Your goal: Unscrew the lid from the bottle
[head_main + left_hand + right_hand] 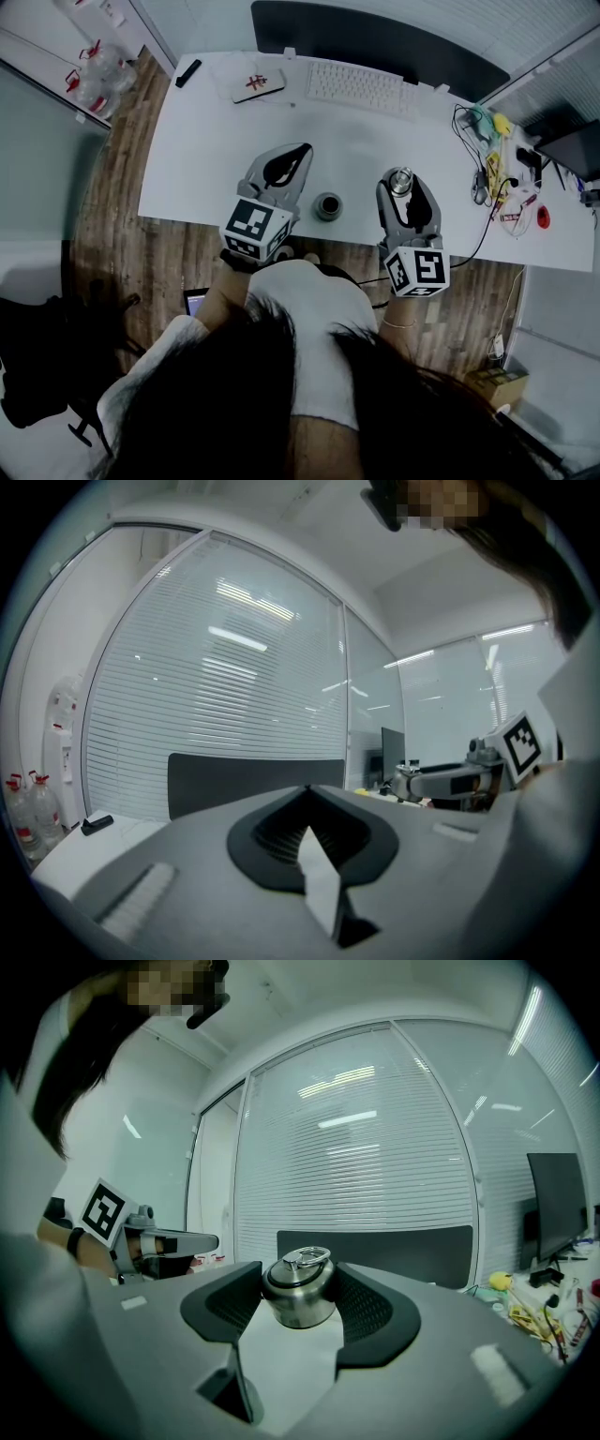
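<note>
Left gripper (302,152): jaws pressed together, empty. Bottle (328,206): upright near desk (206,141) front edge, between grippers, mouth apparently open. Right gripper (403,180): pinching ringed steel lid (298,1290). Advice: keep grip firm, park lid clear of bottle.

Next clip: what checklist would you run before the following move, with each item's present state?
1. Right gripper clamped on the steel lid: ok, pads press both sides.
2. Lid separated from the bottle: ok, the bottle stands alone on the table between the grippers.
3. Left gripper empty, jaws together: ok.
4. Bottle upright: ok, it shows as a circle from above.
5. Bottle's contents: cannot tell, too small.
6. Bare table ahead of the lid for setting down: ok.
</note>
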A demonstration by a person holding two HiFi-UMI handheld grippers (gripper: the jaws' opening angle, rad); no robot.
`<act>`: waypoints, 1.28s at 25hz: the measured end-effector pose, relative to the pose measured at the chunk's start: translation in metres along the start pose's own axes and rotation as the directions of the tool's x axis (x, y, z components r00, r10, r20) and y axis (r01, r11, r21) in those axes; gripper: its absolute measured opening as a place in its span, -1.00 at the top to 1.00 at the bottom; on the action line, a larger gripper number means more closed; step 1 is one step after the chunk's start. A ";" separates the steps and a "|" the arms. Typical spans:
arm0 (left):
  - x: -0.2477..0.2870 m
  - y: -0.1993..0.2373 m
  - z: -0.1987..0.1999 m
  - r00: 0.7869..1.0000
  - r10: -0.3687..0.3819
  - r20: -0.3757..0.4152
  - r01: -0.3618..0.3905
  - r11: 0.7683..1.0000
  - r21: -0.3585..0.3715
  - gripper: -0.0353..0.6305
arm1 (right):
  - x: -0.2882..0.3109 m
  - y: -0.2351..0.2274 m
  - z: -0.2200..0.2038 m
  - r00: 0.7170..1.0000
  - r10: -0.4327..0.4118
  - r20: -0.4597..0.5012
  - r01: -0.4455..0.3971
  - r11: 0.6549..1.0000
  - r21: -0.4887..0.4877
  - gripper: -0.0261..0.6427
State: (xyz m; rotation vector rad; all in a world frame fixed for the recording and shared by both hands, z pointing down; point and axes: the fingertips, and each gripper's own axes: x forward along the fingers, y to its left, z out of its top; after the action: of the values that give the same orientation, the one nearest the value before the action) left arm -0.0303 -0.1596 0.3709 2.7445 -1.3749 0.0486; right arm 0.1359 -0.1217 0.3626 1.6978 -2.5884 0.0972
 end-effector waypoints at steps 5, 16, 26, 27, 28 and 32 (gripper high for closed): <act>-0.001 0.001 0.000 1.000 0.000 0.002 0.000 1.000 0.000 0.72 | 0.001 0.002 0.000 1.000 0.004 0.002 -0.004 1.000 0.000 0.19; -0.003 0.003 0.000 1.000 0.005 0.007 -0.005 1.000 0.003 0.72 | 0.003 0.005 -0.001 1.000 0.018 0.002 -0.018 1.000 0.001 0.19; -0.005 0.006 0.001 1.000 0.007 0.011 -0.007 1.000 0.004 0.72 | 0.005 0.007 -0.004 1.000 0.023 -0.009 -0.023 1.000 0.009 0.19; -0.005 0.006 0.002 1.000 0.007 0.012 -0.007 1.000 0.003 0.72 | 0.005 0.008 -0.004 1.000 0.021 -0.010 -0.021 1.000 0.011 0.19; -0.006 0.006 0.002 1.000 0.008 0.013 -0.008 1.000 0.002 0.72 | 0.005 0.008 -0.004 1.000 0.020 -0.010 -0.020 1.000 0.013 0.19; -0.007 0.007 0.002 1.000 0.010 0.016 -0.010 1.000 0.000 0.72 | 0.004 0.010 -0.002 1.000 0.021 -0.016 -0.021 1.000 0.010 0.19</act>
State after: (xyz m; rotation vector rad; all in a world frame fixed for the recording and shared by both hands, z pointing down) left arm -0.0404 -0.1582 0.3686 2.7438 -1.3931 0.0277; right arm 0.1252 -0.1217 0.3643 1.6661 -2.5989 0.1238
